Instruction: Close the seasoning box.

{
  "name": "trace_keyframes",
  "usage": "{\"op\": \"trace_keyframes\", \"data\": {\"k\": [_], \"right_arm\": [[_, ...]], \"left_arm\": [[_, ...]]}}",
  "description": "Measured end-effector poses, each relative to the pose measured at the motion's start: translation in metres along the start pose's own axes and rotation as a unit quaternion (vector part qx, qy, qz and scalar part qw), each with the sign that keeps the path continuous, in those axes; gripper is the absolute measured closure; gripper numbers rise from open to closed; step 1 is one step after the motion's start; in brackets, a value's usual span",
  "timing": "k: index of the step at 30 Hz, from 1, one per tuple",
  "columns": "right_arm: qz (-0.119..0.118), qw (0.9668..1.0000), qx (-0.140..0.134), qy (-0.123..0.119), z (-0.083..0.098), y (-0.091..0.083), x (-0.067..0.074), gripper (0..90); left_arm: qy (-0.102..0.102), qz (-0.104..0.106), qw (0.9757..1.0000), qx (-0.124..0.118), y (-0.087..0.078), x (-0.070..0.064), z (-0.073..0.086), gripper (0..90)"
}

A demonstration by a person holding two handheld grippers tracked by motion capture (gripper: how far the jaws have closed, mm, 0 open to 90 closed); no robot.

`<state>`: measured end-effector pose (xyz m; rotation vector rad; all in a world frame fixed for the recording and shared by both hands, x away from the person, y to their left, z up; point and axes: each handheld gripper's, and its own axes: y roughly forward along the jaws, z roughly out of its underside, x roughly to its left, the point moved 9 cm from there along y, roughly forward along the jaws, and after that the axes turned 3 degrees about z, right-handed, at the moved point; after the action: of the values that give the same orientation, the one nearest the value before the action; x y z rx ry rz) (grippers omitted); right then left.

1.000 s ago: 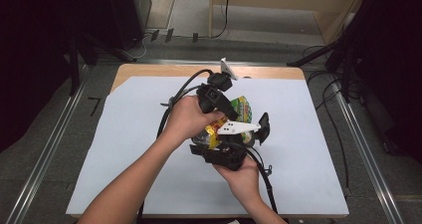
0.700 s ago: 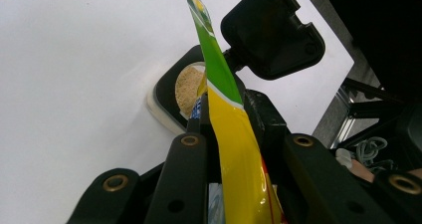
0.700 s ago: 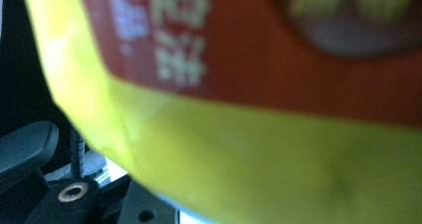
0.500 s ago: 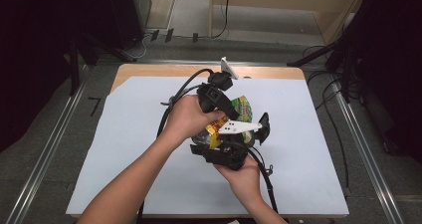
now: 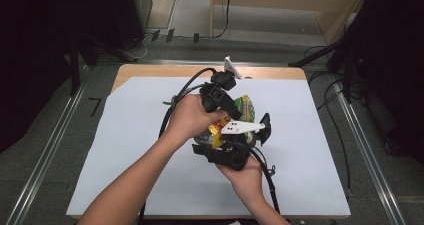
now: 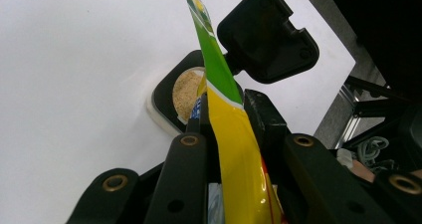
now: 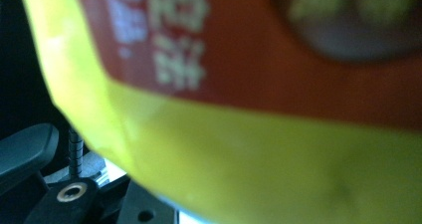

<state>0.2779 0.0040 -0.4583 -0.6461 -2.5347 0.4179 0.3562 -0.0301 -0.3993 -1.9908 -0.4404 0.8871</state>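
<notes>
Holding a yellow-green snack packet (image 5: 239, 112) above the white table (image 5: 125, 135), left gripper (image 6: 226, 134) clamped on its edge, right gripper (image 5: 227, 152) apparently gripping its lower part. Step judged: tearing it open. Next: pulling apart steadily, over the small crumb-filled dish (image 6: 186, 90).

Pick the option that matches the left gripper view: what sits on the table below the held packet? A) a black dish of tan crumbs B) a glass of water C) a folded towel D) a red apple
A: beneath the yellow-green packet, a black dish holds tan crumbs.
</notes>
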Motion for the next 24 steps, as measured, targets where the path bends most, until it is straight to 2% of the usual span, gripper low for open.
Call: {"op": "trace_keyframes", "data": {"k": [10,15,24], "right_arm": [[0.008,0.9999,-0.003,0.008,0.0009,-0.0003,-0.0030,63.4],[0.004,1.0000,-0.001,0.008,0.0020,-0.0002,-0.0028,64.7],[-0.003,0.9999,0.003,0.012,0.0021,-0.0002,-0.0036,61.7]], "left_arm": [[0.006,-0.003,1.0000,0.001,0.0038,-0.0017,-0.0025,79.5],[0.006,-0.005,0.9999,0.008,0.0050,-0.0021,-0.0025,79.6],[0.005,-0.008,0.9999,0.013,0.0065,-0.0010,-0.0036,79.9]]}}
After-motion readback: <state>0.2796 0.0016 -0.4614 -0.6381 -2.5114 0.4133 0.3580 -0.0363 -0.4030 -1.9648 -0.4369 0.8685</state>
